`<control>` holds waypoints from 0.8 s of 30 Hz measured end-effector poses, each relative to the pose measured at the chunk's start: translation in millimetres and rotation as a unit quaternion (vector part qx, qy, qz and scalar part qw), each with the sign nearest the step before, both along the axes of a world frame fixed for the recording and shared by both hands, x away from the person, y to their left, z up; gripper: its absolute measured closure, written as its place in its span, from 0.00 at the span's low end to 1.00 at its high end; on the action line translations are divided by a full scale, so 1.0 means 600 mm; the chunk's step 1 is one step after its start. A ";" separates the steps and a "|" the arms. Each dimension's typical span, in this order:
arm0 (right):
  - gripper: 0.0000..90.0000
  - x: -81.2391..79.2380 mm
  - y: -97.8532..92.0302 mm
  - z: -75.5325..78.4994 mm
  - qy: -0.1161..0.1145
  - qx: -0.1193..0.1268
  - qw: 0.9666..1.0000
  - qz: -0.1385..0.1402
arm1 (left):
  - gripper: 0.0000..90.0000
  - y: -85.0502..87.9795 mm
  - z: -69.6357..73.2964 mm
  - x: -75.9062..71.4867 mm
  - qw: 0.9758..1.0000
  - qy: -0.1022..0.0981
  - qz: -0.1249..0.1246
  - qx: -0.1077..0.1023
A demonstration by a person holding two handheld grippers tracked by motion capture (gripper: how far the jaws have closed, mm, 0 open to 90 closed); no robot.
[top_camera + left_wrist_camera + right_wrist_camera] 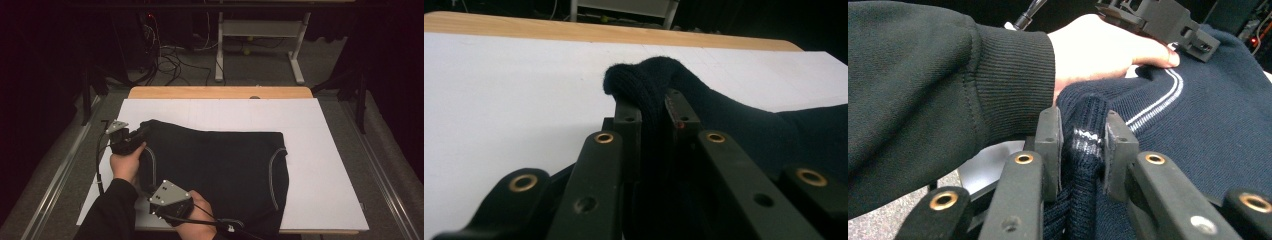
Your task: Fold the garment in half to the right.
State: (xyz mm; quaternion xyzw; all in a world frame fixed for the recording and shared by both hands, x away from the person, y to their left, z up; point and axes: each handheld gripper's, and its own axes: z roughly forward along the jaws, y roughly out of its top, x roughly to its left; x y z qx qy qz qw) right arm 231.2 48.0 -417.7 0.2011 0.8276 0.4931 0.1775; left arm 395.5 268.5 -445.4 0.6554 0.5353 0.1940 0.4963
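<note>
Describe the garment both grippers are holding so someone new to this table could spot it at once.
On the white board covering the wooden table lies one dark navy knitted sweater, folded. The left gripper and right gripper are both shut on its near-left edge. Thin pale stripes curving along its seams mark it out.

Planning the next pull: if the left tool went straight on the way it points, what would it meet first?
Likely nothing: past the dark sweater fold clamped in the left tool, bare white board runs to the table's wooden edge.

High view looks down over the table [330, 150]; both gripper views sit close (sharing the sweater [220, 170]).
</note>
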 end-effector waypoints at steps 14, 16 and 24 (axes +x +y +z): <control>0.83 0.000 0.062 0.006 -0.002 0.008 0.999 0.036 | 0.84 0.079 0.002 -0.025 0.999 0.009 0.036 0.003; 0.83 0.001 0.067 0.007 -0.004 0.008 0.999 0.039 | 0.84 0.086 0.002 -0.028 0.999 0.012 0.040 0.003; 0.83 0.000 0.058 0.008 -0.011 0.006 0.999 0.036 | 0.84 0.076 0.010 -0.032 0.999 0.018 0.041 0.015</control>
